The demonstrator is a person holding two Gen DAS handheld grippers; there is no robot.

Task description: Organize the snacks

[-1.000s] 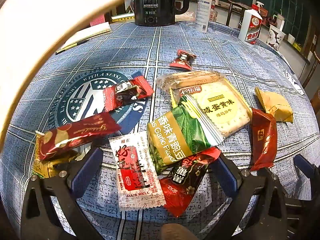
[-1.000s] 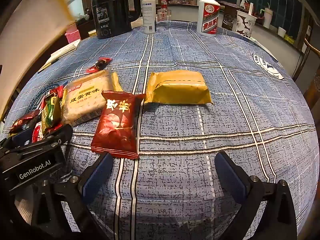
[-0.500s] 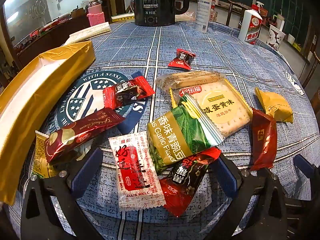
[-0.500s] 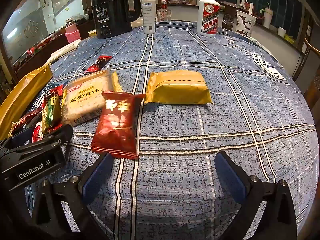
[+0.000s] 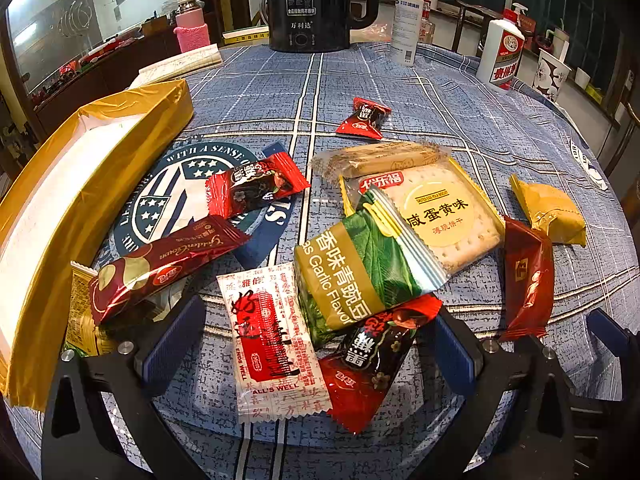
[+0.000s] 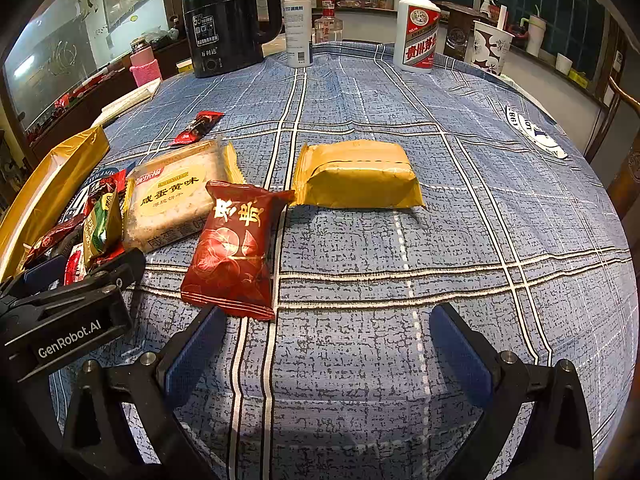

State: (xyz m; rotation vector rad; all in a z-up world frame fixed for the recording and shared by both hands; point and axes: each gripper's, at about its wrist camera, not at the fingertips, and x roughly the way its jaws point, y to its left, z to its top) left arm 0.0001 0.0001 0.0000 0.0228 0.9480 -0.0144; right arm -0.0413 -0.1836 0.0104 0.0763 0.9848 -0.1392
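Since a second ago the gold box (image 5: 80,184) has come down from a blur across the upper left of the left wrist view to rest on the blue plaid tablecloth (image 6: 460,220) at the left edge, its white inside facing up; the snacks themselves lie where they lay before; both grippers hold the same places.

Left gripper (image 5: 312,344) stands wide, holding nothing, its blue pads (image 5: 172,340) to either side of a white and red sachet (image 5: 272,344) and a dark red candy wrapper (image 5: 372,364); a green pea packet (image 5: 352,272) lies over that wrapper and overlaps the salted-egg cracker pack (image 5: 440,208); a long biscuit bar (image 5: 380,160) lies just behind the cracker pack; a maroon chocolate bar (image 5: 160,264) and a red candy (image 5: 256,188) lie toward the gold box, over a round printed emblem (image 5: 168,184); a small red candy (image 5: 362,118) sits apart, farther back.

Right gripper (image 6: 328,352) is likewise spread wide and empty over bare cloth; a red pouch (image 6: 236,248) lies just ahead of its left pad, touching the cracker pack; a gold packet (image 6: 360,176) lies beside the pouch's far corner; the left gripper's body shows at the lower left.

At the table's far side stand a black kettle (image 6: 228,20), a spray bottle (image 6: 298,24), a white liquor bottle (image 6: 416,28) and a paper cup (image 6: 490,48).
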